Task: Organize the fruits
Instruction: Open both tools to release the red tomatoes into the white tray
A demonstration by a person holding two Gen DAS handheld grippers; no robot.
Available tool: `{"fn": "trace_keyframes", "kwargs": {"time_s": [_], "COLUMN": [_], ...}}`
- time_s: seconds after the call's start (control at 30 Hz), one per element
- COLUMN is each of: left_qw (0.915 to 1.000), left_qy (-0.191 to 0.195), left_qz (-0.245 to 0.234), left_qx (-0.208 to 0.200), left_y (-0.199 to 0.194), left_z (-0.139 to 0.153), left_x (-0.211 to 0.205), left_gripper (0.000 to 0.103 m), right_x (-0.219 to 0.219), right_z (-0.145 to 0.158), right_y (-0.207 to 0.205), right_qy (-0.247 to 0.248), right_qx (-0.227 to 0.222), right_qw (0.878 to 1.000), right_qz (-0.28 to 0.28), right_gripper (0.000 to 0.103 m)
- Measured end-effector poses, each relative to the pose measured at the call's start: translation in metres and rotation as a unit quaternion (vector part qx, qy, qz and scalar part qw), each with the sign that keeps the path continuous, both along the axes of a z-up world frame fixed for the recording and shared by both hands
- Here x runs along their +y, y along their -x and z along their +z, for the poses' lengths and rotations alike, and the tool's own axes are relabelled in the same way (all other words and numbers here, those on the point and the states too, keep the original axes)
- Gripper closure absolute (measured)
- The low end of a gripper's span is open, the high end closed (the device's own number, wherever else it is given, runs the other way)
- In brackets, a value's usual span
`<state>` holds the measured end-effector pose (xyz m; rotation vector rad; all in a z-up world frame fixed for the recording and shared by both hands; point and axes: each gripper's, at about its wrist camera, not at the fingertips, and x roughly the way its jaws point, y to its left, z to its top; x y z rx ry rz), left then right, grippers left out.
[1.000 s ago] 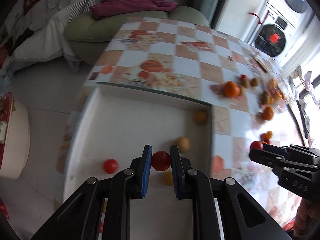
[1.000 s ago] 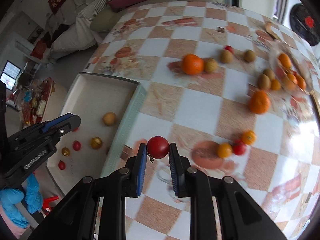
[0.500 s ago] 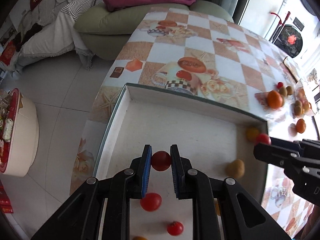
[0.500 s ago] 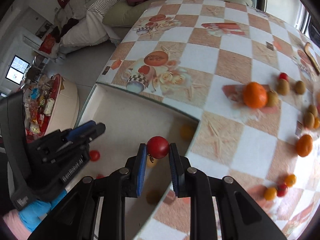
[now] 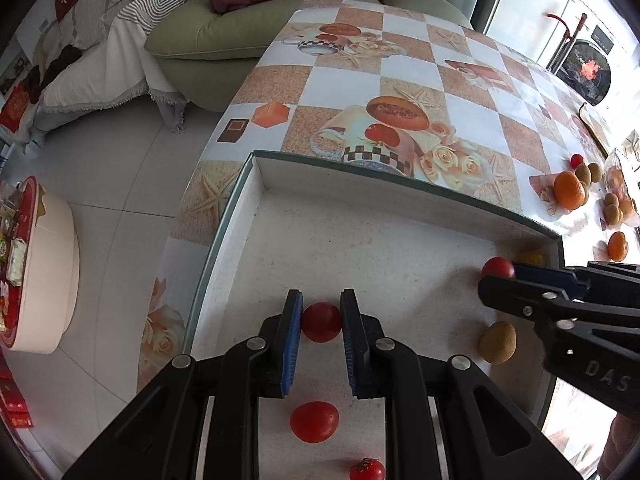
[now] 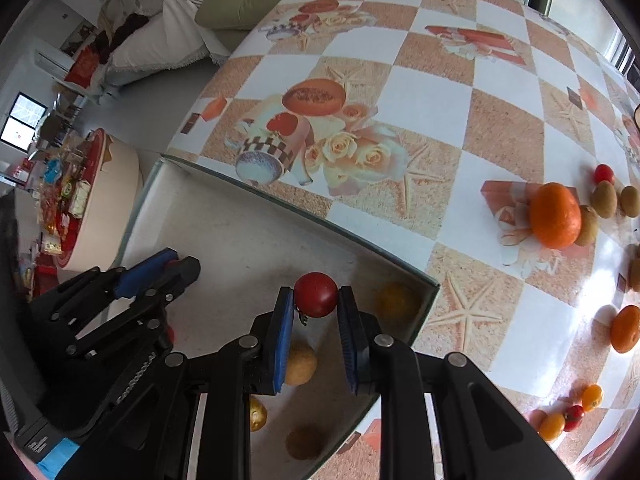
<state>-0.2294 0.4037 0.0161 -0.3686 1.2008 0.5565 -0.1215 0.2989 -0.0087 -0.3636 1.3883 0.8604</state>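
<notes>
The left gripper (image 5: pixel 321 322), low centre of its frame, is clamped on a small round red tomato (image 5: pixel 321 322) directly above the shallow white tray (image 5: pixel 256 216), loose tomatoes just below. The right gripper (image 6: pixel 315 296) likewise pinches a red stemmed tomato (image 6: pixel 316 294) over the tray's right corner.

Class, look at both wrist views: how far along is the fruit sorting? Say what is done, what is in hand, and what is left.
Done: several fruits already lie in the white tray, among them a loose red tomato and a brown fruit.
In hand: the left gripper and the right gripper each clamp a red tomato over the tray.
Left: an orange, brown fruits and small tomatoes remain on the tablecloth.
</notes>
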Motion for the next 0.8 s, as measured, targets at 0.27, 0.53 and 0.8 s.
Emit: {"fn": "trace_keyframes", "kwargs": {"time_s": [0.27,0.53,0.8], "left_qw": [1.0000,1.0000,0.9998], "left_qy": [-0.001,0.002,0.008], "left_qz": [0.000,-0.003,-0.019], "left_qx": [0.004,0.004,-0.002], "left_y": [-0.002,0.000,0.000], "left_z": [0.000,0.001,0.007], "left_x": [0.000,0.001,-0.003], "left_gripper": [0.082,0.082,0.062], "right_x": [0.003,0.000,-0.021], "right_z": [-0.003,0.005,0.030], "right_y": [0.003,0.003,0.003], "right_qy": [0.008,-0.019,-0.067], "right_qx": [-0.007,-0.002,-0.006], "right_qw": [1.000,1.000,0.998], "right_qz": [0.014,0.015,-0.007], "right_gripper": [0.078,0.043,0.024]}}
